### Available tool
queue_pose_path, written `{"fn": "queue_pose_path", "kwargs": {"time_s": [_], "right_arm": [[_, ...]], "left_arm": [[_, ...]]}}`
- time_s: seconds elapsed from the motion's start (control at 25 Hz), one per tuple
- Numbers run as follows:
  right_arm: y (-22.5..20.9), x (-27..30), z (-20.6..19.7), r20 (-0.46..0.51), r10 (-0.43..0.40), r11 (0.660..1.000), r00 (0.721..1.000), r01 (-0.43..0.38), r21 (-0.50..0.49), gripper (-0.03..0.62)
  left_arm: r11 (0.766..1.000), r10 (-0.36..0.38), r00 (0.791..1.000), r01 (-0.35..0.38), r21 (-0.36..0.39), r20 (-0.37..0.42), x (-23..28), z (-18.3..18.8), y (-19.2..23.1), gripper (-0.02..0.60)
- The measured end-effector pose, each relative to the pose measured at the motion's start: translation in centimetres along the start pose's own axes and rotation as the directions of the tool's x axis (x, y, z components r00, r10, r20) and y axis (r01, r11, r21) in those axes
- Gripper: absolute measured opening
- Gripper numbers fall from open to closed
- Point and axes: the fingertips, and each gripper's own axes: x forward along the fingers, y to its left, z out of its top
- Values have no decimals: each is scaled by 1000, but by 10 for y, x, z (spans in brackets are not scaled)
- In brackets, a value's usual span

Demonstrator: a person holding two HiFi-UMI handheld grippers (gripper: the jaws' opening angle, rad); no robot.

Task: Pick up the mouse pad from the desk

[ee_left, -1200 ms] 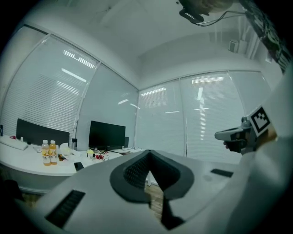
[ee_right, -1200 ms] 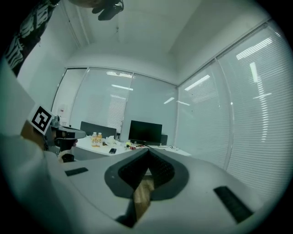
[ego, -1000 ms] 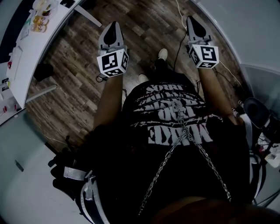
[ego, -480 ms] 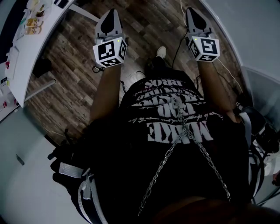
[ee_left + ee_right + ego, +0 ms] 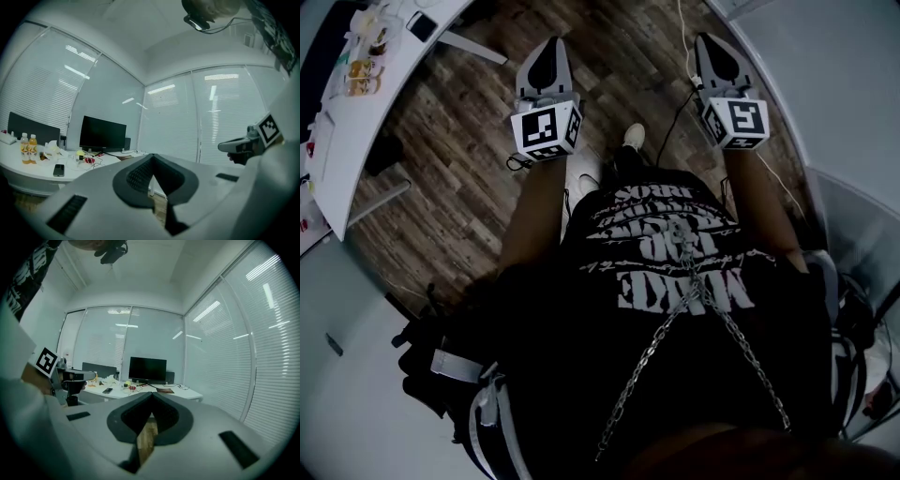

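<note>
Both grippers are held out level in front of the person, above the wooden floor and away from the white desk. My left gripper is shut with nothing in it; its closed tip points past the desk's end. My right gripper is also shut and empty, aimed toward the desk. A flat dark brown pad, which may be the mouse pad, lies on the desk in front of the monitor. Each gripper shows in the other's view: the right gripper and the left gripper.
The desk carries a black monitor, two bottles, a phone and small clutter. Glass walls with blinds stand behind. Cables run over the floor near the right gripper. A bag hangs at the person's left side.
The person has walked on: both grippers travelled together over the floor, still shut. In the head view the desk has shifted and one foot has stepped forward.
</note>
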Motion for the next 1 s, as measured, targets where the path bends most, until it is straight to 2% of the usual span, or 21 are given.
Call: {"fn": "queue_pose_path", "kwargs": {"time_s": [0.16, 0.44, 0.8, 1.0], "right_arm": [[-12, 10, 7, 21, 20, 999, 1000, -21, 25, 1], [-35, 11, 25, 93, 63, 997, 994, -67, 40, 0], [-51, 20, 41, 118, 78, 995, 990, -86, 59, 0], [-55, 26, 37, 90, 79, 993, 993, -86, 82, 0]], "left_arm": [[999, 34, 999, -34, 3, 5, 16, 6, 2, 6], [998, 52, 998, -53, 29, 40, 34, 34, -18, 6], [996, 60, 997, -63, 56, 54, 43, 54, -27, 6], [996, 55, 997, -59, 63, 57, 47, 58, -27, 6]]}}
